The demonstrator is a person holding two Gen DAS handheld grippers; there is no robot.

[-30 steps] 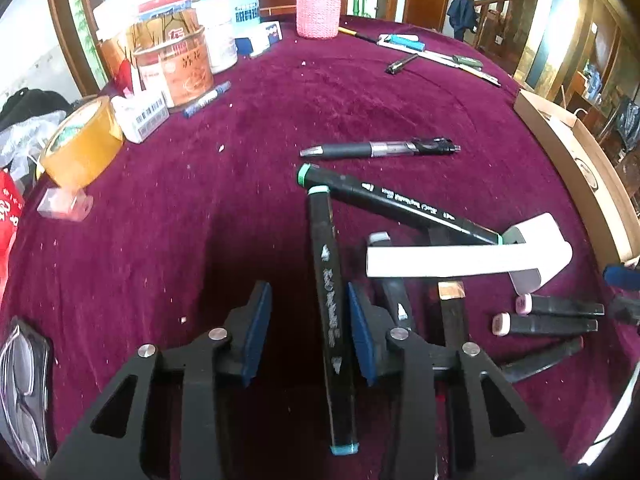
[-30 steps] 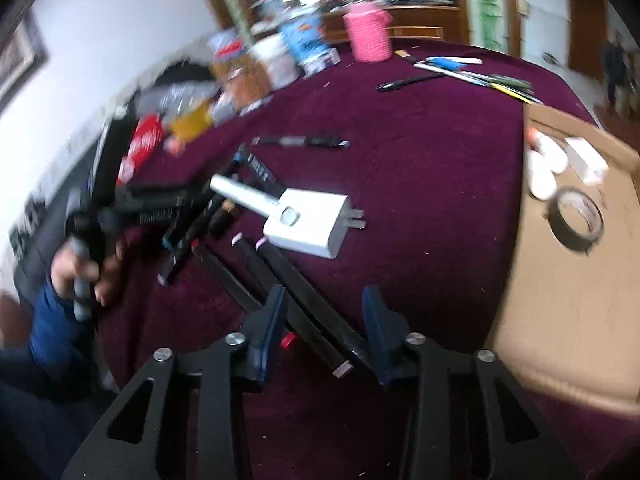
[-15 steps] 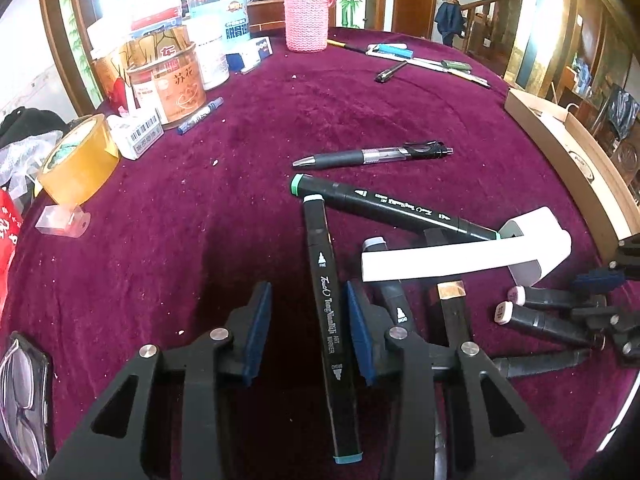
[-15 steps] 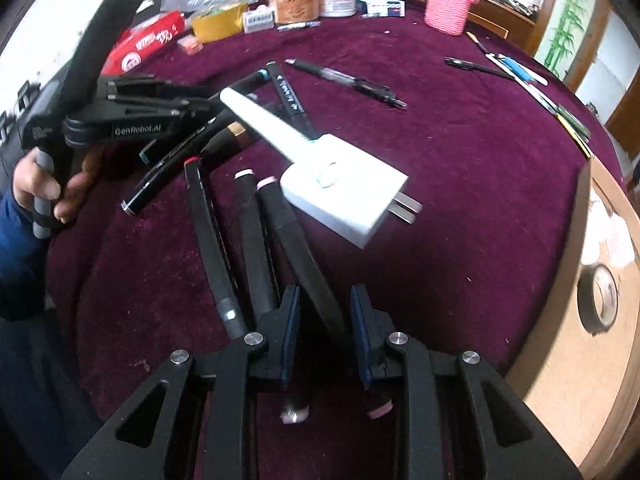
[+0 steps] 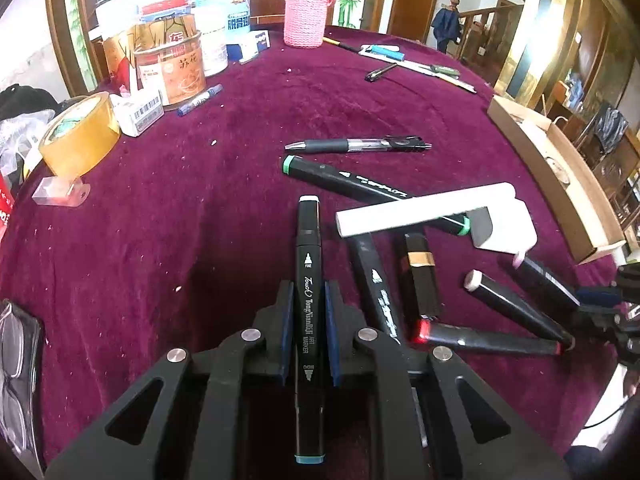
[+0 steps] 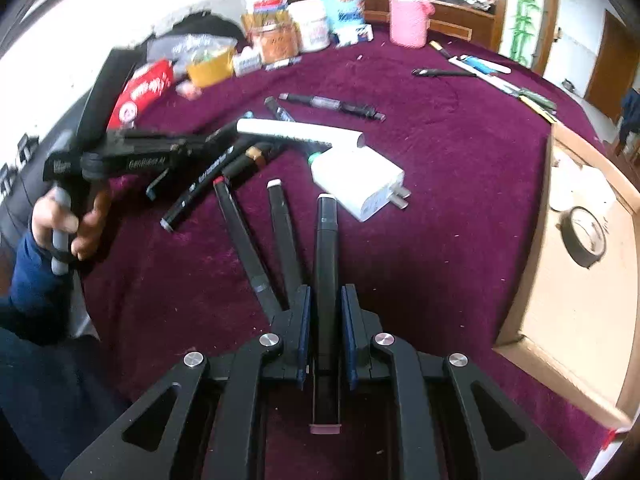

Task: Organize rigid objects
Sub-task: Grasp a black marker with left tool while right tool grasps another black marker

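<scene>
Several black markers lie scattered on the maroon tablecloth (image 5: 200, 200). My left gripper (image 5: 307, 292) has its jaws closing, and the pads press on a black marker with a teal end cap (image 5: 308, 240) that lies along the fingers. My right gripper (image 6: 326, 296) is also closing, with its pads pressed on a black marker with a pink end cap (image 6: 326, 232). Beside them lie a white charger (image 6: 360, 184), a white bar (image 5: 424, 210), a green-capped marker (image 5: 360, 184), a red-capped marker (image 5: 488, 340) and a black-and-gold tube (image 5: 418, 276).
A cardboard box (image 6: 580, 280) with a dark tape roll (image 6: 584, 236) stands at the table's right. A gel pen (image 5: 356, 145) lies beyond the markers. Yellow tape (image 5: 80, 136), a tin (image 5: 170, 68), a pink knitted bottle (image 5: 306, 12) and glasses (image 5: 16, 360) line the left and far side.
Both grippers have closed from open: the left onto the teal-capped marker that lay between its fingers, the right onto the pink-capped marker after swinging over the marker row.
</scene>
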